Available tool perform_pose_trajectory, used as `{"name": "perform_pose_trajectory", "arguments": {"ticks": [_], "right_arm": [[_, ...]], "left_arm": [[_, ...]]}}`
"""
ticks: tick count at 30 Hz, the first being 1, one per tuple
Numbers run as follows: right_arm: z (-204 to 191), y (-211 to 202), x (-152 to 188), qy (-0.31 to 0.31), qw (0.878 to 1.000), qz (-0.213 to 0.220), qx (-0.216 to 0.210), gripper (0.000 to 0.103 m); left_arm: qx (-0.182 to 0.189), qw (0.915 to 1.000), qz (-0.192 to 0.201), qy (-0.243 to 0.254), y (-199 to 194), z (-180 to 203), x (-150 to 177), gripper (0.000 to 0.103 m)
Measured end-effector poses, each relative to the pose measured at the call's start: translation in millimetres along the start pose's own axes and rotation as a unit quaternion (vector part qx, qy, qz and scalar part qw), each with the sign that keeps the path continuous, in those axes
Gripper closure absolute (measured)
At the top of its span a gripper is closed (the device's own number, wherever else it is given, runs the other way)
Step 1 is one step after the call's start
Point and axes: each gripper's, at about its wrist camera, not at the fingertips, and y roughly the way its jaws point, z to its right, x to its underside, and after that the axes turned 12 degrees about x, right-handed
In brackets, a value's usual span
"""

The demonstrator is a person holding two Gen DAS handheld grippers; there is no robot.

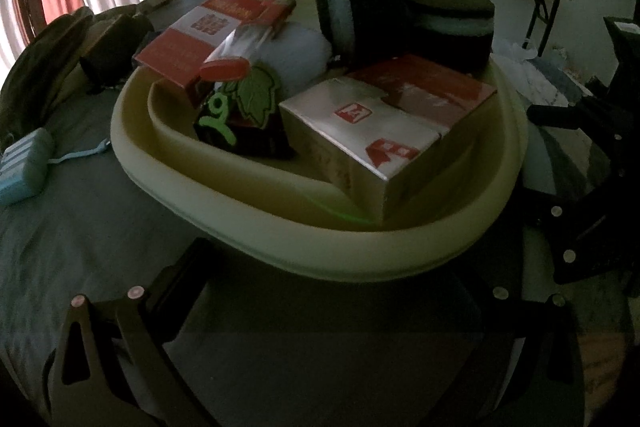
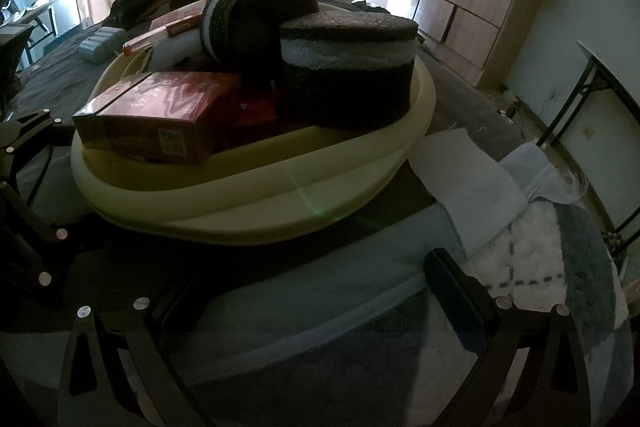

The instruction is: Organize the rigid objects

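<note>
You have a cream basin (image 1: 248, 195) holding red-and-white boxes (image 1: 384, 131), 2 black pads (image 2: 348, 75) with a white band, and a black tag (image 1: 240, 115) with green leaf print.

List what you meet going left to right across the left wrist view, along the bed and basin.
Blue case → green leaf tag → white and red box → right gripper

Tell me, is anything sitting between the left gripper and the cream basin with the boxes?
Nothing visible. The left gripper is open, and only bare grey bedding lies between its fingers and the basin. The blue case lies off to the side.
</note>
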Motion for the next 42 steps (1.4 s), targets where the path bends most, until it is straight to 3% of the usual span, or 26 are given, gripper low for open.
{"name": "perform_pose_trajectory", "arguments": {"ticks": [13, 17, 42], "right_arm": [[1.4, -0.1, 0.3, -0.001, 1.000, 0.000, 0.000, 0.000], [0.9, -0.5, 0.6, -0.001, 1.000, 0.000, 0.000, 0.000], [1.2, -0.3, 0.8, -0.002, 1.000, 0.000, 0.000, 0.000]], "left_arm": [[0.002, 1.0000, 0.001, 0.001, -0.5, -0.3, -0.2, 0.000], [0.018, 0.9998, -0.003, 0.011, -2.0, -3.5, 1.2, 0.000], [0.015, 0.9998, -0.005, 0.013, -2.2, 1.0, -0.3, 0.000]]}}
